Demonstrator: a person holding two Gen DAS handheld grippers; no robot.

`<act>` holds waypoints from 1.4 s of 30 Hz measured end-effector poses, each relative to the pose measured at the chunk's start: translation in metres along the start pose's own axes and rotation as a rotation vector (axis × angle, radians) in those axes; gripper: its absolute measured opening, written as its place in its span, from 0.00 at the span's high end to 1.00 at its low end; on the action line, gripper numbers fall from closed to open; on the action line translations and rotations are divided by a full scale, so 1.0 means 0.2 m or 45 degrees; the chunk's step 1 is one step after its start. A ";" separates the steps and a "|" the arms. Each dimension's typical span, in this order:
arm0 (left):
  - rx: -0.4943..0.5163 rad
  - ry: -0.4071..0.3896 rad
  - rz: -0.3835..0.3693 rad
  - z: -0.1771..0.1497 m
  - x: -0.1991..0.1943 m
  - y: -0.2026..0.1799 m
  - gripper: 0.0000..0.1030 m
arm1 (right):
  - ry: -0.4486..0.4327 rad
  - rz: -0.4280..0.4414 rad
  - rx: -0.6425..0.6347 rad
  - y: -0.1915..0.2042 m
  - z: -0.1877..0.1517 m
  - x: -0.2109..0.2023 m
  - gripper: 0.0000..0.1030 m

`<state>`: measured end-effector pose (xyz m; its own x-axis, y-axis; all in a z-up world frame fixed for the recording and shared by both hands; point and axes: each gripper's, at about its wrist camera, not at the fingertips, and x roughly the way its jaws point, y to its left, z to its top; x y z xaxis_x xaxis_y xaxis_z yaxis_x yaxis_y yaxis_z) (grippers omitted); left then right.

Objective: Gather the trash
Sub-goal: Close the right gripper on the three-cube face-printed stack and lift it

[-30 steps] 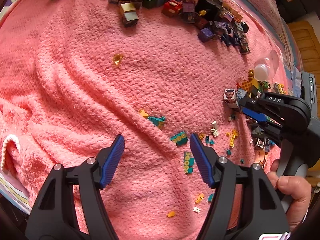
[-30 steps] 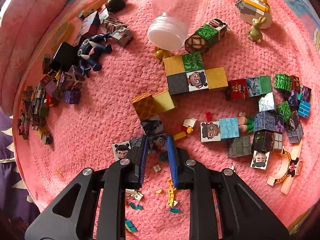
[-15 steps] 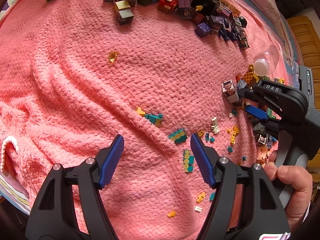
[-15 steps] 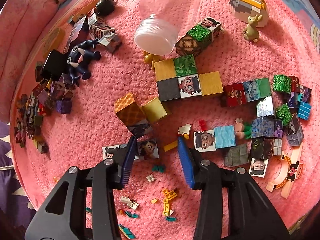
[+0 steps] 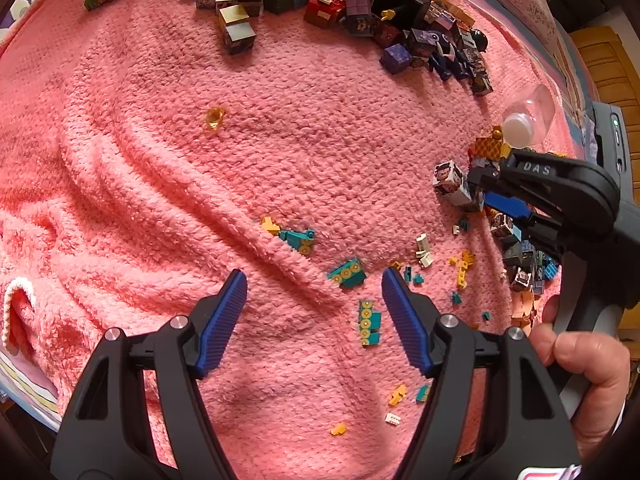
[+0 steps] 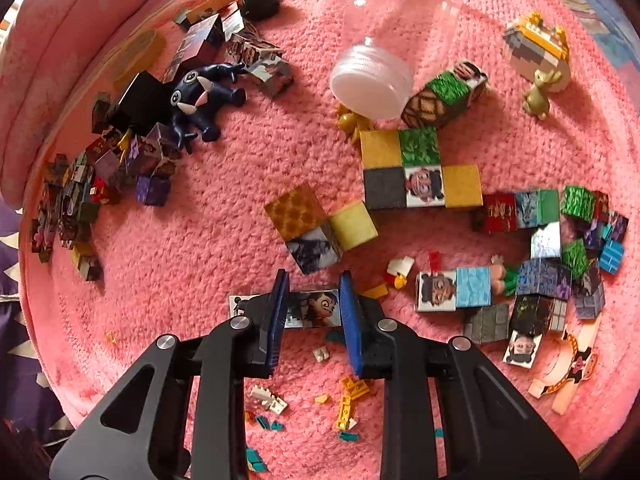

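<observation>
A clear plastic bottle with a white cap [image 6: 372, 88] lies on its side on the pink blanket [image 5: 280, 140]; the left wrist view shows the bottle [image 5: 520, 128] at the far right. My right gripper [image 6: 314, 276] is low over the toys, its blue pads narrowed onto a picture cube with a face [image 6: 320, 308] that fills the gap. The right gripper [image 5: 480, 190] also appears in the left wrist view, held by a hand [image 5: 580, 364]. My left gripper [image 5: 314, 276] hangs open over small teal bricks [image 5: 347, 274], holding nothing.
Picture cubes [image 6: 404, 176] in rows, a dark blue toy figure [image 6: 200, 96], a gold rabbit [image 6: 538, 96] and loose brick bits [image 6: 348, 396] litter the blanket. More cubes [image 5: 240, 28] line the far edge. A small yellow scrap [image 5: 215, 117] lies alone.
My right gripper opened wider half a second ago, then narrowed onto the face cube. The left gripper drifted slightly, staying open.
</observation>
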<state>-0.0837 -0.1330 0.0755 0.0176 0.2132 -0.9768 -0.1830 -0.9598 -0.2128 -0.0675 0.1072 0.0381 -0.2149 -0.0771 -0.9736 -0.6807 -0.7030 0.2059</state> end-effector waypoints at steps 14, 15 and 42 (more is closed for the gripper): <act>0.026 -0.001 -0.007 -0.04 -0.02 -0.02 0.34 | 0.164 0.040 -0.098 -0.05 -0.32 -0.01 0.75; 0.023 0.004 -0.005 -0.05 -0.02 -0.02 0.34 | 0.157 0.047 -0.080 -0.05 -0.33 -0.02 0.75; 0.017 0.022 0.005 -0.01 0.02 -0.05 0.32 | 0.131 -0.069 -0.320 0.11 -0.13 0.09 0.71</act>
<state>-0.0792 -0.1232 0.0741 0.0338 0.2064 -0.9779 -0.1965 -0.9580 -0.2090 -0.0685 0.0726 0.0233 -0.1021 -0.0970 -0.9900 -0.4916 -0.8603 0.1350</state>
